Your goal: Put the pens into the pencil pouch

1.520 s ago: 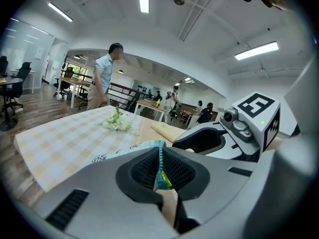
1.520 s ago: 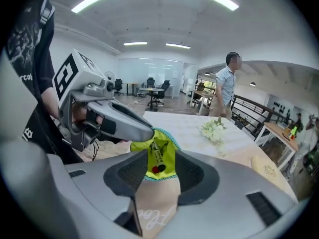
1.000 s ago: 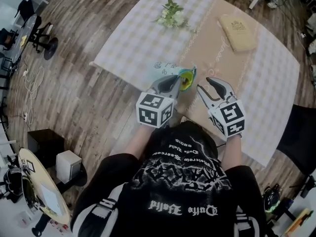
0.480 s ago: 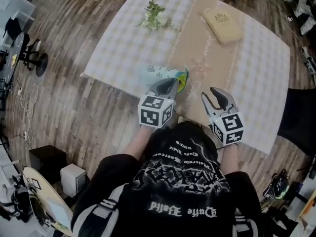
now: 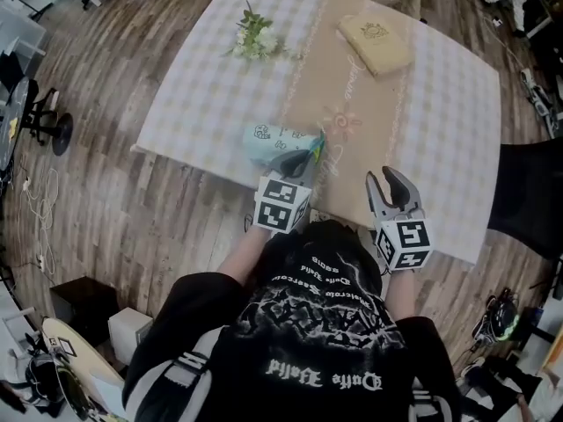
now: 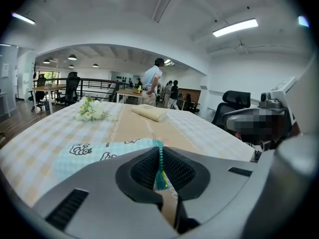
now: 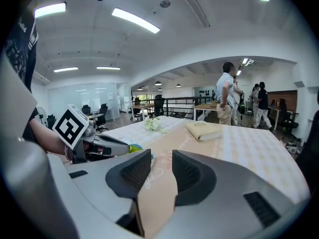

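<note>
1. Head view has the pencil pouch (image 5: 271, 141), pale blue with small drawings, lying flat on the table (image 5: 444, 104) close to its near edge, left of the middle.
2. No pens show anywhere on the table or in either gripper. Loading looks done or nearly so, but I cannot tell what is inside the pouch.
3. What seems left is closing the zip, or simply letting go of the pouch.
4. The pouch's long axis runs roughly from 9 to 3 o'clock. Its zip end, with a yellow-green lining showing, points towards 3 to 4 o'clock.
5. The left gripper (image 5: 303, 155) is clenched on that end. Its own view shows the teal zip edge (image 6: 160, 158) pinched upright between the pads.
6. The right gripper (image 5: 385, 179) is at 3 o'clock from the pouch, well apart from it. Its jaws have just been closing partway and are now apart with nothing between them.
7. Flowers (image 5: 251, 40) lie at 11 o'clock from the pouch, and a beige book (image 5: 376, 44) lies at 1 o'clock. Both are far from it.
</note>
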Action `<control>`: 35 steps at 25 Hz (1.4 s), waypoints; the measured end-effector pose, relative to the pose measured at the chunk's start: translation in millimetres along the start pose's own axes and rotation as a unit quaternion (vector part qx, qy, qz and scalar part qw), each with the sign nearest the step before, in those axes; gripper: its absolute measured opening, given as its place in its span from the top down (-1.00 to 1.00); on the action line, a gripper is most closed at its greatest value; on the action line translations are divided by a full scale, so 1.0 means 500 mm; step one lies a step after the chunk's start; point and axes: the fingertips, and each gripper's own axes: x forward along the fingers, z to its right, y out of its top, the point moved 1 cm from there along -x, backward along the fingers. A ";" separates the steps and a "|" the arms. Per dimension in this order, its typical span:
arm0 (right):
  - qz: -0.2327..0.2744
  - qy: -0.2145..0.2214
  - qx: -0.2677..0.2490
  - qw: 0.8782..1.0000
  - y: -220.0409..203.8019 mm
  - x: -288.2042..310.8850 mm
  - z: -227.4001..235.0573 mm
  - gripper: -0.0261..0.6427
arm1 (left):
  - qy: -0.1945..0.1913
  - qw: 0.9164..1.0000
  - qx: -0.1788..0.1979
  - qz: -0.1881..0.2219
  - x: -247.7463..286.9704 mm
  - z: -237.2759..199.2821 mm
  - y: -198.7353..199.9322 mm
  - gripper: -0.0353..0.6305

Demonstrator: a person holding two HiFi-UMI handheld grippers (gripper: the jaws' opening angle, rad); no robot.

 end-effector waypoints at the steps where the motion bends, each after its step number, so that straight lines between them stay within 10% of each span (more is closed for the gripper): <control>1: 0.000 -0.005 0.003 1.000 -0.002 -0.006 0.004 0.50 | -0.001 1.000 0.003 -0.003 0.003 0.001 -0.006 0.79; 17: -0.011 -0.026 0.019 0.999 -0.028 -0.052 0.003 0.35 | -0.022 1.000 -0.013 -0.014 0.015 0.024 -0.044 0.72; 35: 0.054 -0.036 0.006 0.998 -0.008 -0.084 -0.052 0.39 | -0.016 0.984 0.061 0.168 -0.236 0.058 0.071 0.56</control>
